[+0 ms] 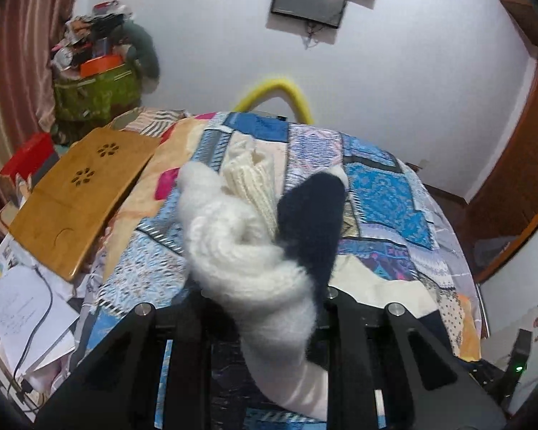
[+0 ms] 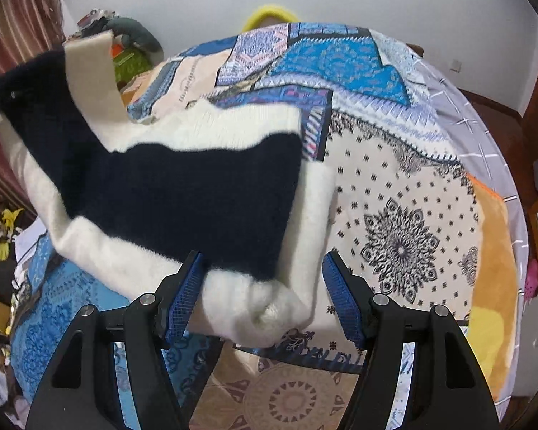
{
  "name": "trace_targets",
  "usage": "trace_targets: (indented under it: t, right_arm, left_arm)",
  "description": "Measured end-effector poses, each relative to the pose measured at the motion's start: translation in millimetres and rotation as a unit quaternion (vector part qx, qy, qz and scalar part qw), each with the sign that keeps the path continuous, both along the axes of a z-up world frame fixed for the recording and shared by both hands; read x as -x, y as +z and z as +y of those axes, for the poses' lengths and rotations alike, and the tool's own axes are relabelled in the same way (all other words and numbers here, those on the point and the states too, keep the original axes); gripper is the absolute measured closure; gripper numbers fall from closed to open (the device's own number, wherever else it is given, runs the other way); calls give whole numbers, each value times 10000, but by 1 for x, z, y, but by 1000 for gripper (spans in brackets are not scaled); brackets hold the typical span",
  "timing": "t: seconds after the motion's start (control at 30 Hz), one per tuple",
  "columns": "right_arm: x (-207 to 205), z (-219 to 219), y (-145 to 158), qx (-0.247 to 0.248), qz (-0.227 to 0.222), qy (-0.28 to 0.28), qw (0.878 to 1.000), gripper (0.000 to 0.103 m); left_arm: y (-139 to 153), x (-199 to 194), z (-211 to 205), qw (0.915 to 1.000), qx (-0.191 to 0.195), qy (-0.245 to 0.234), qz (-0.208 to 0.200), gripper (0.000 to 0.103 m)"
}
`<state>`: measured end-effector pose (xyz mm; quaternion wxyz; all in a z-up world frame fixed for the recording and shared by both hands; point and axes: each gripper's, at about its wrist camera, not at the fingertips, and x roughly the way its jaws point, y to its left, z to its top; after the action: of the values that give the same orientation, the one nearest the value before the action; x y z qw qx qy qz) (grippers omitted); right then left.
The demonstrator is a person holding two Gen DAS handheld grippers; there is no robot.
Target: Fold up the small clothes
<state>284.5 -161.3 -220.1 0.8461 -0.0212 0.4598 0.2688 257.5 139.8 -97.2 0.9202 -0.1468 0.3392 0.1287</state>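
The left tongs (image 1: 265, 308) are clamped on a bunched fold of the sweater (image 2: 183, 193), a fuzzy white and navy knit, lifting that end clear of the bed (image 2: 405, 193); the rest of it trails over the patchwork quilt (image 1: 383, 186) near the bed's middle, toward its left side; the right tongs (image 2: 263, 295) stand apart, their blue pads (image 2: 184, 297) flanking a white corner of the sweater at the near edge, the left pad touching the knit, the right one clear of it; a wooden board (image 1: 79, 193) lies at the bed's left edge beside loose papers (image 1: 21, 319); a yellow tube (image 1: 283, 89) curves behind the far edge.
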Motion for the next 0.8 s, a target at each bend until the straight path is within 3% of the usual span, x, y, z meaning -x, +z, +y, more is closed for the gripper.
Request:
trace_targets:
  t: [0.37,0.57,0.8]
  right_arm:
    - [0,-2,-5,-141,90,3,9999,39]
    - [0,-5,-7,-261,156,-8,9995,39]
    - [-4,-9,-4,-403,219,32,9989,39]
  left_arm:
    - [25,-48,-73,9966,74,-815,-25,81]
    - [35,-75,-123,9929,-161,-1178,1,81]
    - [24,-96,-169,9889,-248,-1454,181,82]
